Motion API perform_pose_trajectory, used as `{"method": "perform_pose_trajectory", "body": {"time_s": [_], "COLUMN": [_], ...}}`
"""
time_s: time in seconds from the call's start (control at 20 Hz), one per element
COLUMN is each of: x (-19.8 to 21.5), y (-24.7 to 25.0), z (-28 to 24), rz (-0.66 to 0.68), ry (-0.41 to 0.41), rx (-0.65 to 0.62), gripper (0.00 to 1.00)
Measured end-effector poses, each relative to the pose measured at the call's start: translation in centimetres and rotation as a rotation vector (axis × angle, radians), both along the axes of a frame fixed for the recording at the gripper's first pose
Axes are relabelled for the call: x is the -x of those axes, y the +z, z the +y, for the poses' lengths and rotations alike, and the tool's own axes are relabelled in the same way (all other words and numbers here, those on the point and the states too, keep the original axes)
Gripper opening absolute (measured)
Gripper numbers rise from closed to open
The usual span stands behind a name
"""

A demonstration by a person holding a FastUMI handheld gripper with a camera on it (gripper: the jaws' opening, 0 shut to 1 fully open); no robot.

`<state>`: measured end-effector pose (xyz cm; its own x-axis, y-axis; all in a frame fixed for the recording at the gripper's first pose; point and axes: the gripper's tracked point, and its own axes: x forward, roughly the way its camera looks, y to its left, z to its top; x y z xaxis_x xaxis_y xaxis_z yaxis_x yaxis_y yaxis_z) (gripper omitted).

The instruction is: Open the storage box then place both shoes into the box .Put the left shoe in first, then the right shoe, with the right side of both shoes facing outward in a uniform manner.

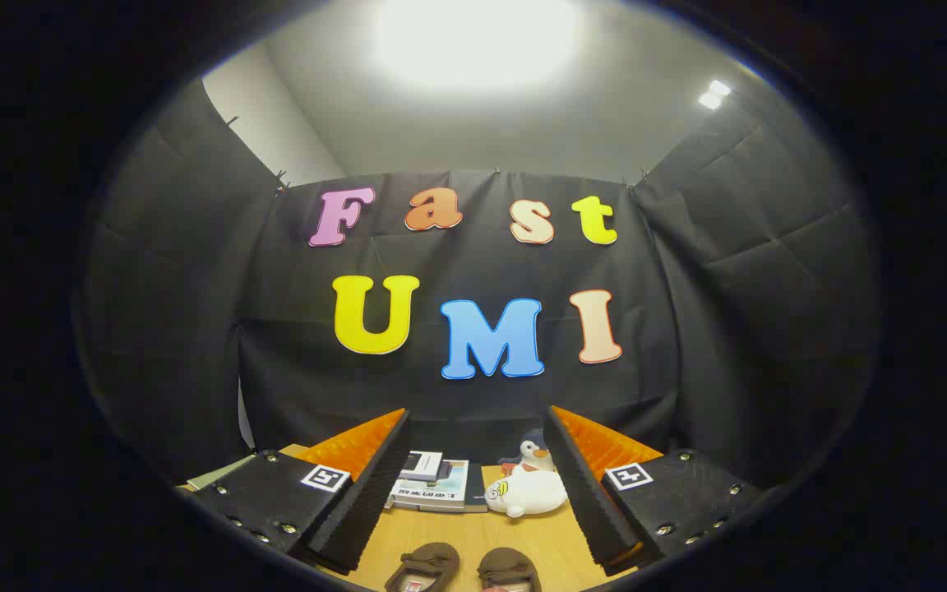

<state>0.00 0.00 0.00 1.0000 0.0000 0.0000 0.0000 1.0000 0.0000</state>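
At the table's [473,538] near edge, two brown shoes [464,569] lie side by side between the gripper's [478,477] wide-open, empty fingers.

On the light wooden table [457,534], two dark brown fabric shoes [464,569] sit before a white plush toy [527,493] with yellow markings.

We count two brown shoes [463,569] on the bench [473,534], side by side. Beyond them we see a stack of what look like three books [434,483] and two plush toys: one white duck [527,493], one penguin [533,450]. One claw [473,485], two fingers spread apart.
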Motion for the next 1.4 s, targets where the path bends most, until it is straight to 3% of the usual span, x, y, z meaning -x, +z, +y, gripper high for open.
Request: {"method": "perform_pose_trajectory", "body": {"time_s": [1.1, 1.4], "x": [-0.4, -0.6], "y": [0.7, -1.0], "z": [0.5, 1.9], "rz": [-0.014, 0.020], "ry": [0.019, 0.066], "rx": [0.000, -0.058], "gripper": [0.97, 0.97]}}
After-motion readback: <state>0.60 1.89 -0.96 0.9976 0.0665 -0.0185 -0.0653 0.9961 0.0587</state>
